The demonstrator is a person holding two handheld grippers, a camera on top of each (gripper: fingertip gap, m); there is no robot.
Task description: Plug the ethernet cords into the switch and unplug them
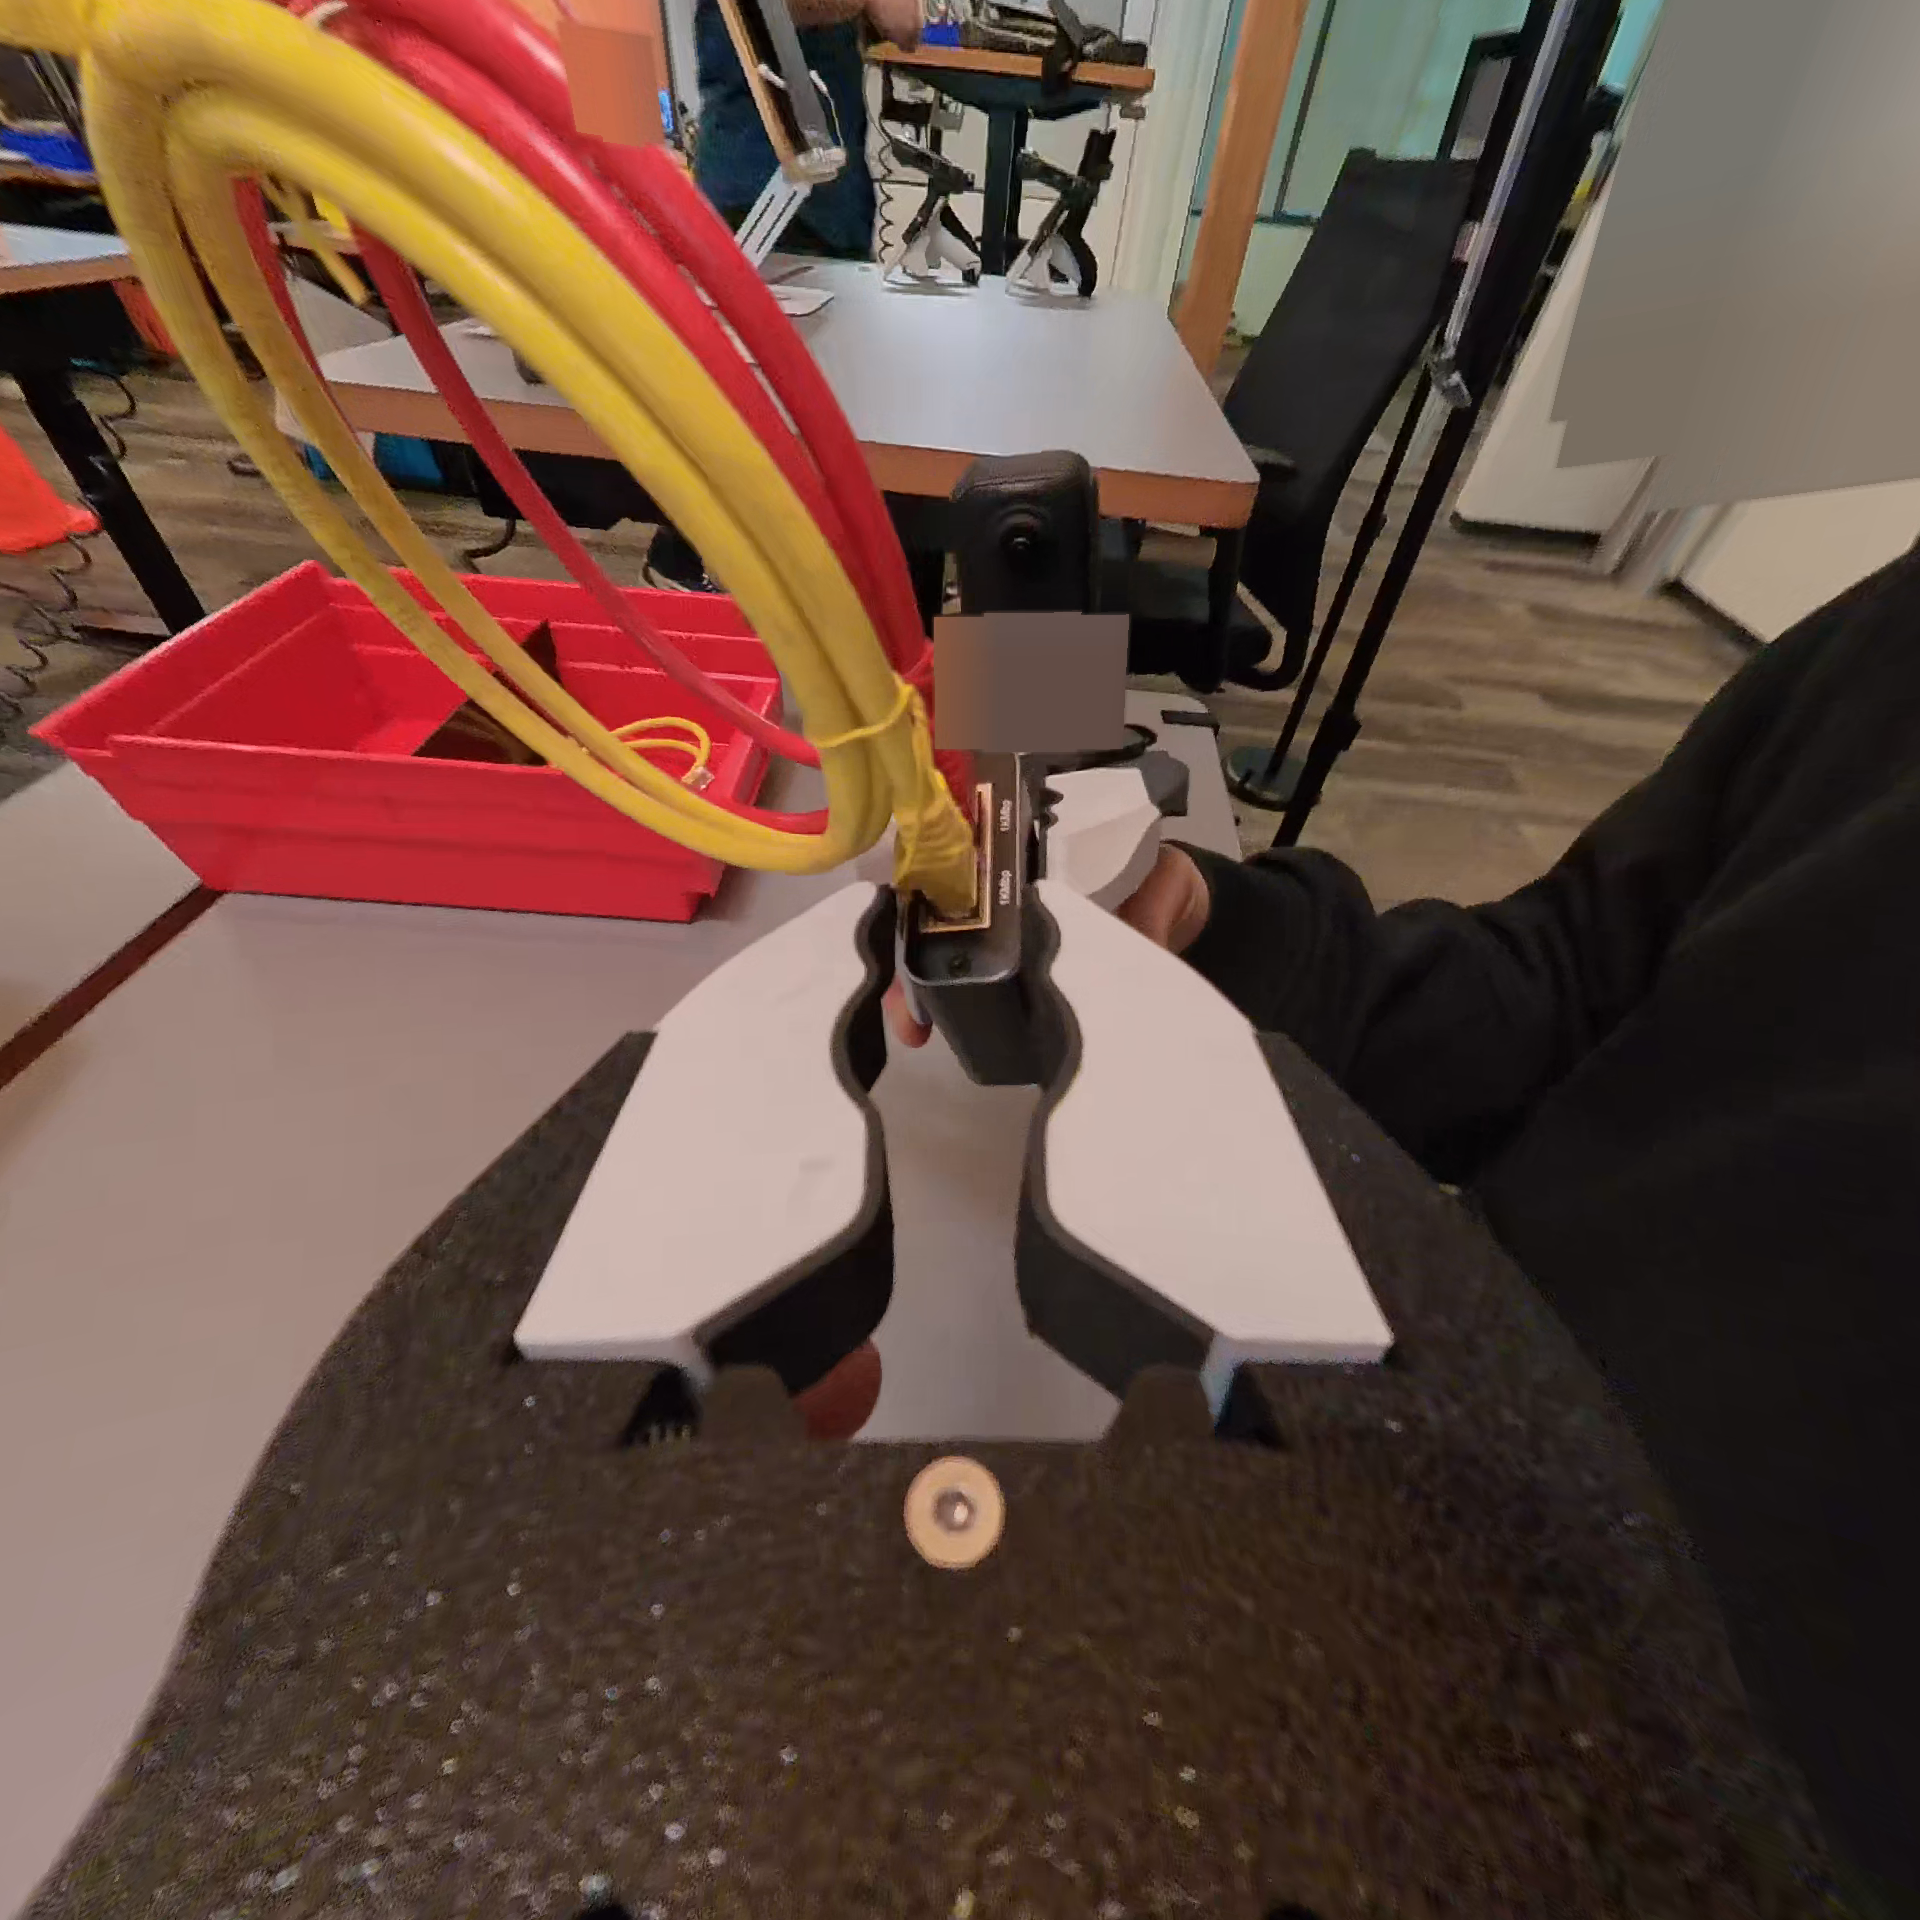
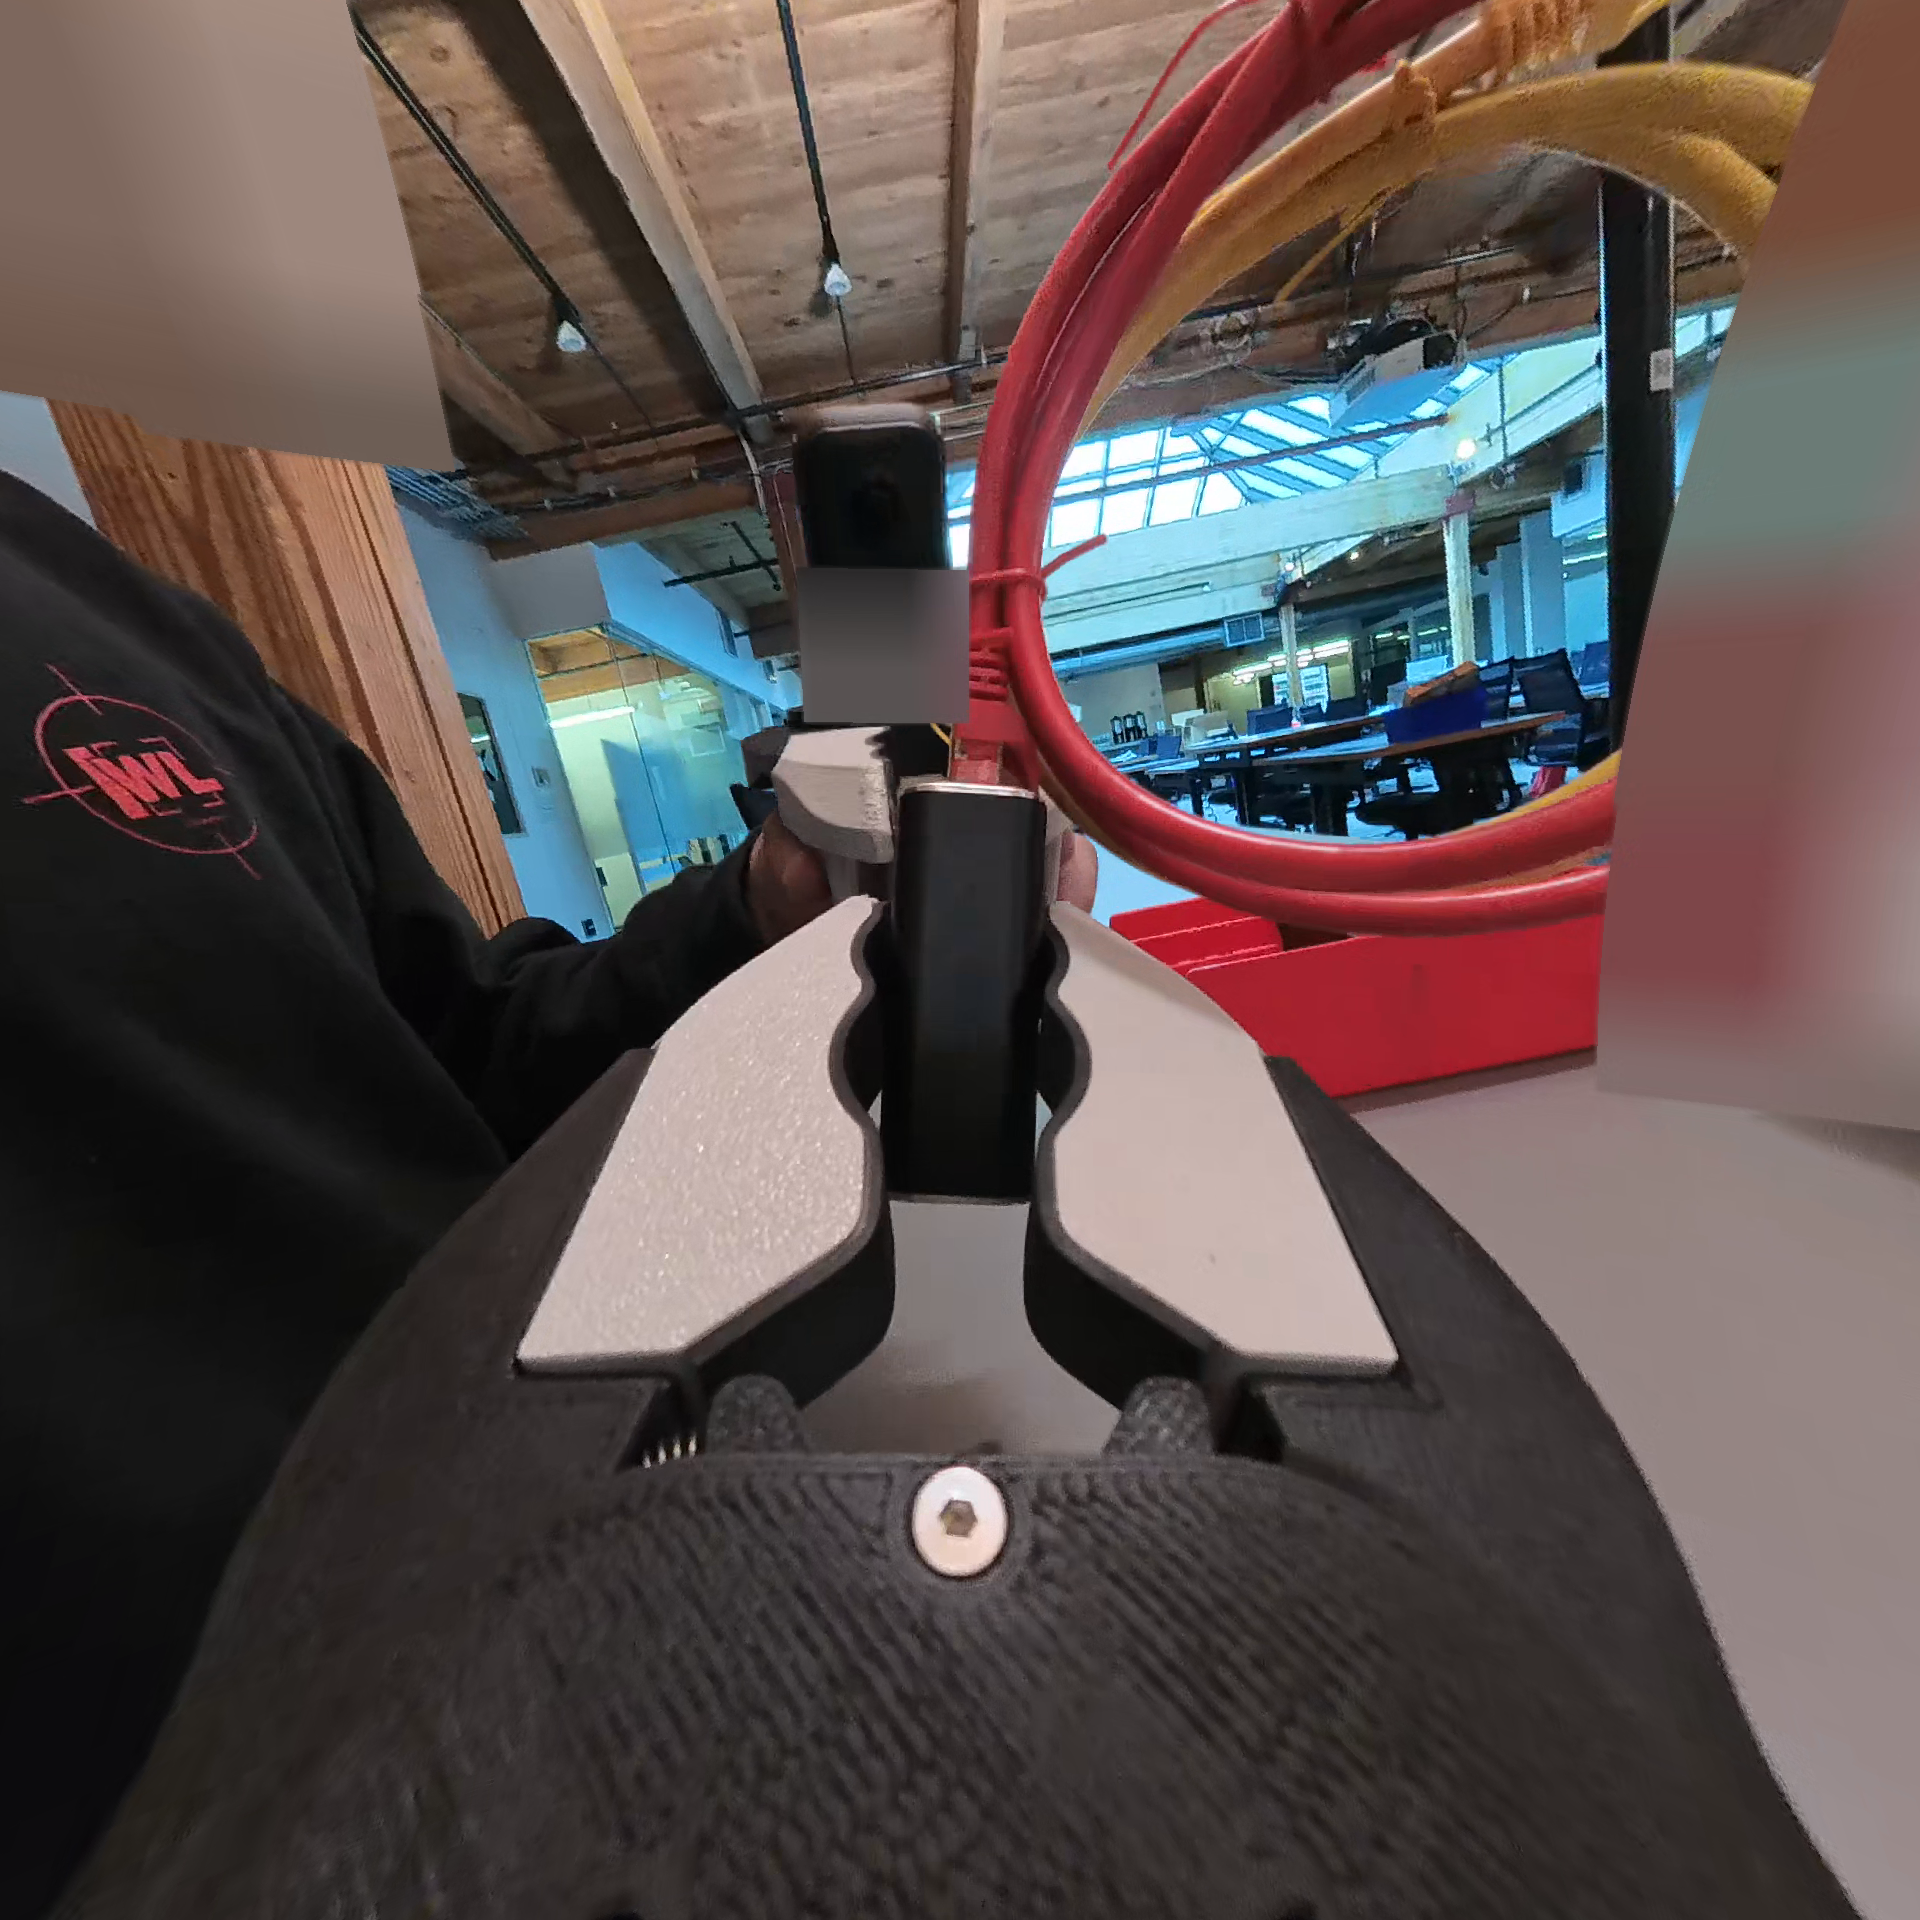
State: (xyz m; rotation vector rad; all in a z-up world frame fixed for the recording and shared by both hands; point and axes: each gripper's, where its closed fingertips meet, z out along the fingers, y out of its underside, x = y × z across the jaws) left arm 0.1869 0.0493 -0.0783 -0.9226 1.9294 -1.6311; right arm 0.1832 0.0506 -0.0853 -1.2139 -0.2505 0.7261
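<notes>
Gripping one small dark metal switch point(image 1: 971, 992) from opposite ends, left tongs point(image 1: 961, 997) and right tongs point(image 2: 961, 997) both clamp its body, its long axis running tongs to tongs; yellow plug point(image 1: 940, 852) and red plug point(image 2: 982, 753) sit upright in ports between them.

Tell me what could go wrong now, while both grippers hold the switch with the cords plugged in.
1. The yellow cord and red cord rise in heavy tied loops; their weight may tilt the switch between the fingers.
2. The left gripper and right gripper both clamp one small switch; pulling apart could make it slip.
3. A loop may catch the red bin.
</notes>
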